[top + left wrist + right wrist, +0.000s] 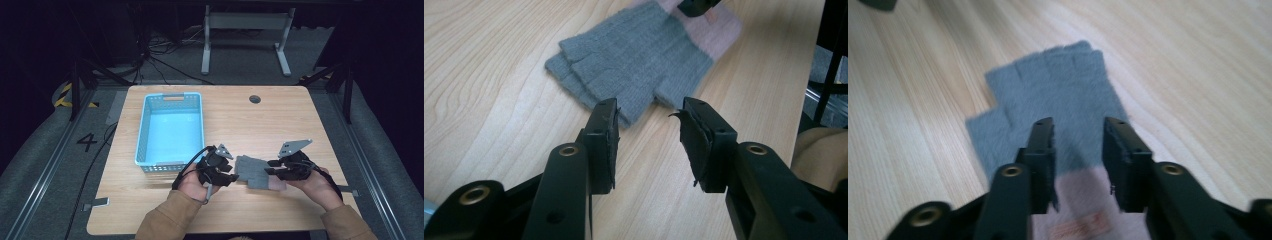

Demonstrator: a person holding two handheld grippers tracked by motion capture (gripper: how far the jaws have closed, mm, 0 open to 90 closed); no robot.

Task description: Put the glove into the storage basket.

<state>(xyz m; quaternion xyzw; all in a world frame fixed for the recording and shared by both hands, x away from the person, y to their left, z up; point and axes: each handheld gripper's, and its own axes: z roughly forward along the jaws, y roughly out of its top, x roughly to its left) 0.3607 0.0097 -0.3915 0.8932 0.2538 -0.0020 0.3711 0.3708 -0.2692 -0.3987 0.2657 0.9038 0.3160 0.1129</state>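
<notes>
Grey glove [256, 172] lay flat near table's [300, 120] front edge. Left gripper [650, 135] and right gripper [1078, 150] both stood apart, holding nothing. Advisable: pinch cuff and finger ends squarely before lifting toward blue basket [145, 127].

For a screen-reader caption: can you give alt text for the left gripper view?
A grey fingerless glove with a pink cuff lies flat on the wooden table. The left hand-held gripper is open just short of its thumb edge.
</notes>
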